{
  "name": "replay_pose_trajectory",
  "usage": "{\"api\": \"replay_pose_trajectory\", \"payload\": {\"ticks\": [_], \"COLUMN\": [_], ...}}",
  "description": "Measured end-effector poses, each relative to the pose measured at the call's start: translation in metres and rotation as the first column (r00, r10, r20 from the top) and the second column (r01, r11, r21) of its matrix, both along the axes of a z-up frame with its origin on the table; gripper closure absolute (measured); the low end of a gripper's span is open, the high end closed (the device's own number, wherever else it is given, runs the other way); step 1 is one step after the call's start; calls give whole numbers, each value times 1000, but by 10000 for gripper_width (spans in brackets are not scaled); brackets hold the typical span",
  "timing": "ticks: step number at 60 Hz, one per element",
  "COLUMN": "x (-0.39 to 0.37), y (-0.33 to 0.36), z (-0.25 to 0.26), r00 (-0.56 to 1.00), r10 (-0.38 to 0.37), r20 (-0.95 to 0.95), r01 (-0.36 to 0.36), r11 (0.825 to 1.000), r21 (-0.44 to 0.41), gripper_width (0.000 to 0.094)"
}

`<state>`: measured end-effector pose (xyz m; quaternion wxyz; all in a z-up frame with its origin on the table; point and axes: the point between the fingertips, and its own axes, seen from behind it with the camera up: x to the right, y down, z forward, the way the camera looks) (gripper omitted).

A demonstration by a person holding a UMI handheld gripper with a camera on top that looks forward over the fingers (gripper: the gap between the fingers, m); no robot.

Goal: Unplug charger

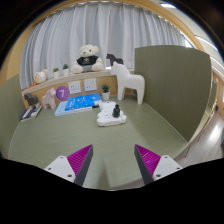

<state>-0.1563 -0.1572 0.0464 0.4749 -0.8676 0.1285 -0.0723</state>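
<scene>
A white power strip (110,118) lies on the green table (90,140), well beyond my fingers. A small black charger (115,111) stands plugged into its top. My gripper (113,162) is open and empty, with its magenta pads (80,159) spread wide apart over bare table. Nothing stands between the fingers. The charger is far ahead, roughly in line with the gap between them.
A blue book (78,104) lies left of the strip. A white toy horse (128,82) stands behind it. A shelf (60,85) at the back holds a teddy bear (88,57), cards and small figures. A green panel (178,85) stands to the right, with curtains behind.
</scene>
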Motion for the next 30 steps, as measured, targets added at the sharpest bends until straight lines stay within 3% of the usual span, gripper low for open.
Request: {"api": "replay_pose_trajectory", "payload": {"ticks": [13,21,30], "x": [64,75,74], "y": [139,196,217], "z": [-20,-30,-42], "r00": [998,991,977], "r10": [63,129,212], "r20": [-2,-26,-7], "r01": [-63,-127,-211], "r11": [998,991,975], "r21": [23,49,74], "gripper_width": [180,344,626]}}
